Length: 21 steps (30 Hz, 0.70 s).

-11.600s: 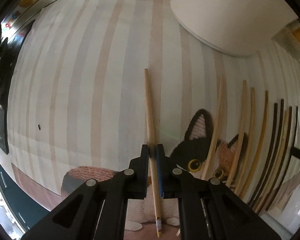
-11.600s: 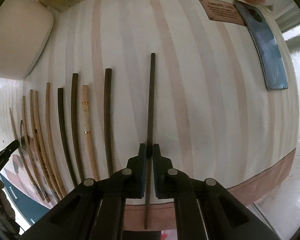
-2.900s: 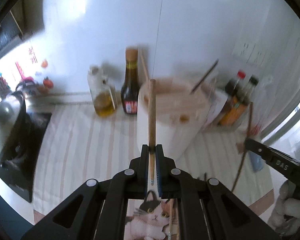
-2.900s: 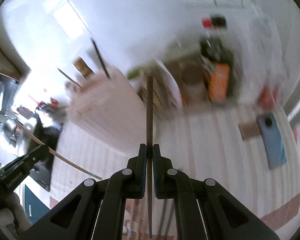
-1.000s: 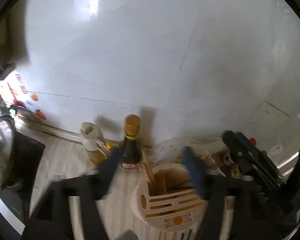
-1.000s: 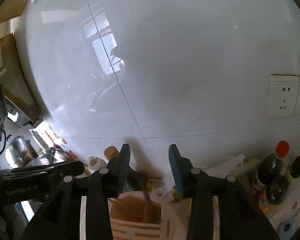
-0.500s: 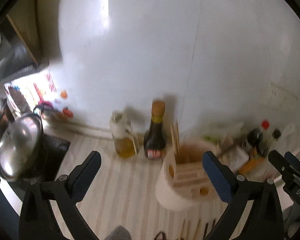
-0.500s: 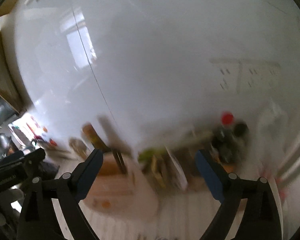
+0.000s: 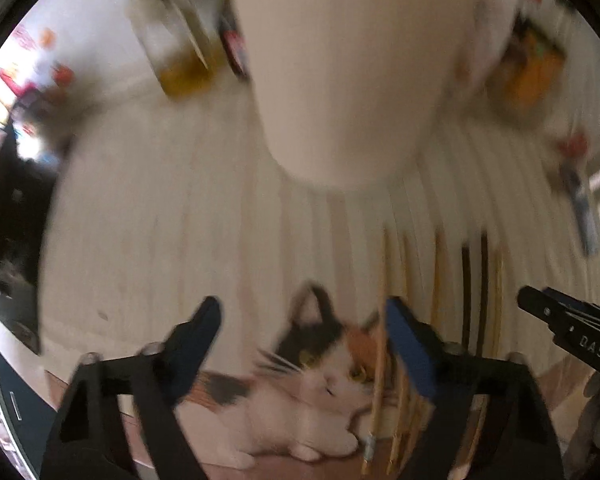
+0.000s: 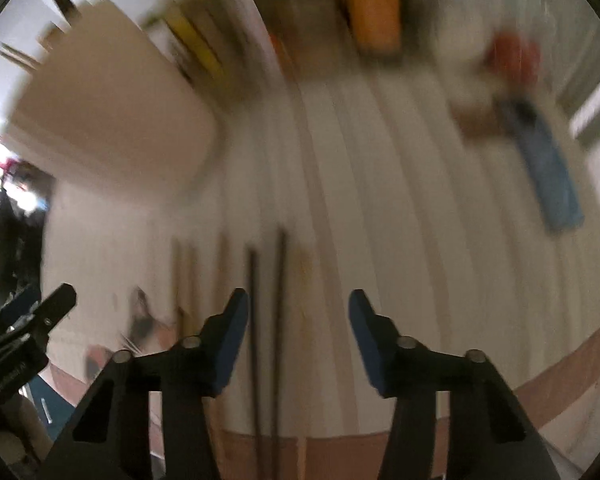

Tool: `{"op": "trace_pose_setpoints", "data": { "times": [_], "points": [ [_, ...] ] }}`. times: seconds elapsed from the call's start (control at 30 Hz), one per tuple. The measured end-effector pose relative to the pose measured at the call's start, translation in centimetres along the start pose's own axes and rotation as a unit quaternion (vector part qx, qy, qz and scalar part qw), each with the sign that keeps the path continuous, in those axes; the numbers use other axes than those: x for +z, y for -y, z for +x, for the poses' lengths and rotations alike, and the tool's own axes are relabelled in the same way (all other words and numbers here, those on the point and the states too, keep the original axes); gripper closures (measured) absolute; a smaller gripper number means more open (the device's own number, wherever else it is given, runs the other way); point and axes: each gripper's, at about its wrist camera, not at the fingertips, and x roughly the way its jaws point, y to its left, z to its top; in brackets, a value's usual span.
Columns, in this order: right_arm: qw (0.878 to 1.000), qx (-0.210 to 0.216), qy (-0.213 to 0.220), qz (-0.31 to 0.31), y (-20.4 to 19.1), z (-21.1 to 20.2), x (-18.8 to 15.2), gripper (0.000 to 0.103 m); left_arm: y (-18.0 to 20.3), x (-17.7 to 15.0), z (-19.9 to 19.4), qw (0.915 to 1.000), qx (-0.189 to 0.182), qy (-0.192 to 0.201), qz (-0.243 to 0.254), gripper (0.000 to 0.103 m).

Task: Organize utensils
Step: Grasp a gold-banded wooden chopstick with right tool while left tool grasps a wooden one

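Both jaw pairs have just been closing and stand apart, nothing clamped: left hand-held gripper (image 9: 300, 344) and right hand-held gripper (image 10: 294, 320) over the closely laid wooden chopsticks (image 9: 438, 280) on the striped counter (image 9: 160, 240). Risk is judged: two chopsticks may be pinched together, or one scattered.

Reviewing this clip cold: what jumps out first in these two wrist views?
The printed calico cat on the striped table mat, framed by the open, empty left gripper. Right of it lies a row of light and dark wooden chopsticks, under the open right gripper. The big cream cylindrical utensil holder looms behind.
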Motion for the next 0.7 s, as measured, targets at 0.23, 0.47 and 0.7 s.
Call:
{"op": "trace_pose_setpoints", "data": {
  "times": [0.23,0.47,0.7],
  "points": [
    [0.999,-0.005,-0.043,0.003,1.0,3.4,-2.2,0.06,2.9,-1.2,3.8,0.9981,-0.021,-0.041,0.04,0.051],
    [0.998,-0.045,-0.034,-0.036,0.1,3.4,-2.6,0.08,3.9,-1.0,4.3,0.9978,-0.012,-0.038,0.053,0.101],
    [0.996,-0.058,-0.051,-0.039,1.2,3.3,-2.9,0.096,-0.1,-2.2,4.3,0.9987,-0.006,-0.05,0.005,0.101]
  ]
}}
